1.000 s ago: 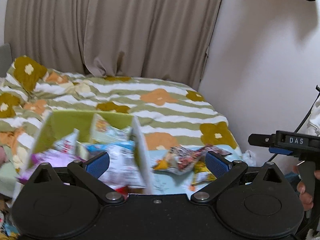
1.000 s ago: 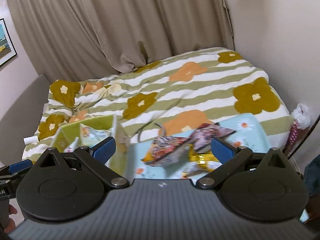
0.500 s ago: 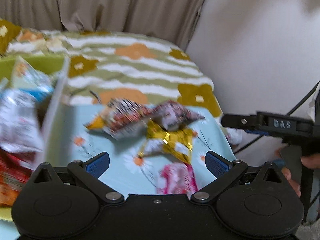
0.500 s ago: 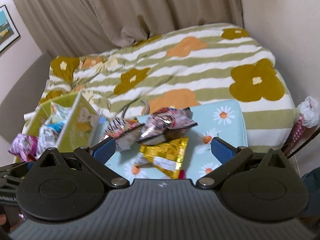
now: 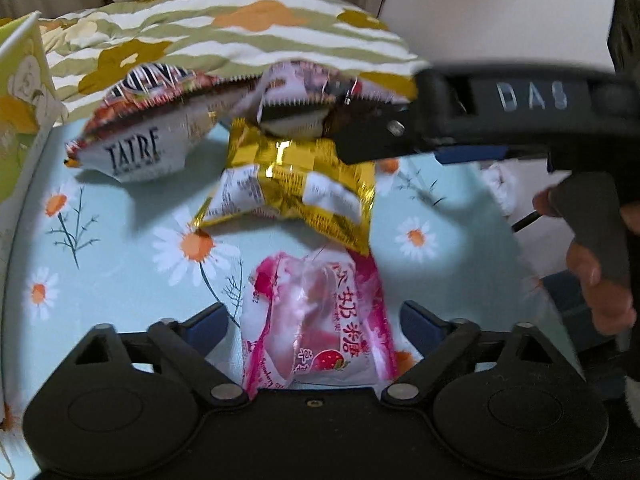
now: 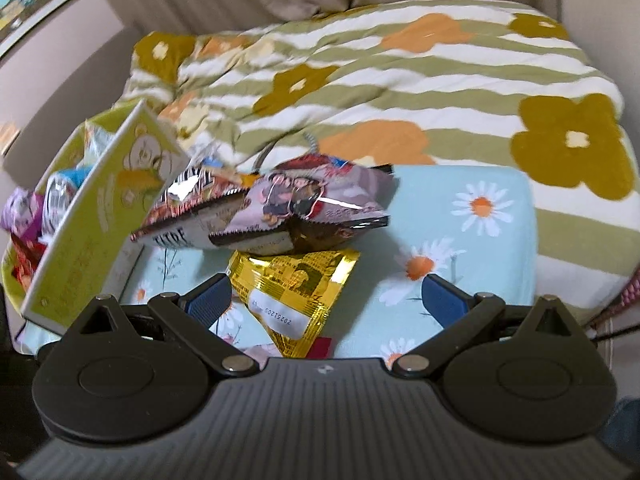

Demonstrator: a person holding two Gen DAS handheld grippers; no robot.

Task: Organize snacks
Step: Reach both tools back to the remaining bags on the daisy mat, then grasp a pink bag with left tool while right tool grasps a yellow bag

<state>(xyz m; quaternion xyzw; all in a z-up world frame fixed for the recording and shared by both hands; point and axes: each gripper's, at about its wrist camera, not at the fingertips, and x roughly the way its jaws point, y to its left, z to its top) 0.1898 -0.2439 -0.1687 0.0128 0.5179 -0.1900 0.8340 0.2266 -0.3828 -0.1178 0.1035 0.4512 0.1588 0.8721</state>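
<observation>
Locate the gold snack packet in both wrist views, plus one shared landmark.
Left wrist: gold snack packet at centre, above the pink candy bag.
Right wrist: gold snack packet at lower centre, between the open fingers, point toward the camera.
Shared landmark: the white-ended bag lettered TATRE, up and left of it.

"TATRE" on white snack bag (image 5: pixel 136 148); "DAS" on right gripper (image 5: pixel 532 96); "20251209" on gold packet (image 6: pixel 280 316).

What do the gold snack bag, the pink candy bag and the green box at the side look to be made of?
The gold snack bag looks like metallised foil film: mirror-bright, sharply creased. The pink candy bag seems thin, glossy plastic, partly see-through, with wrapped sweets faintly showing. The green box looks like matte printed cardboard: flat, stiff walls with a pale cut edge.
</observation>
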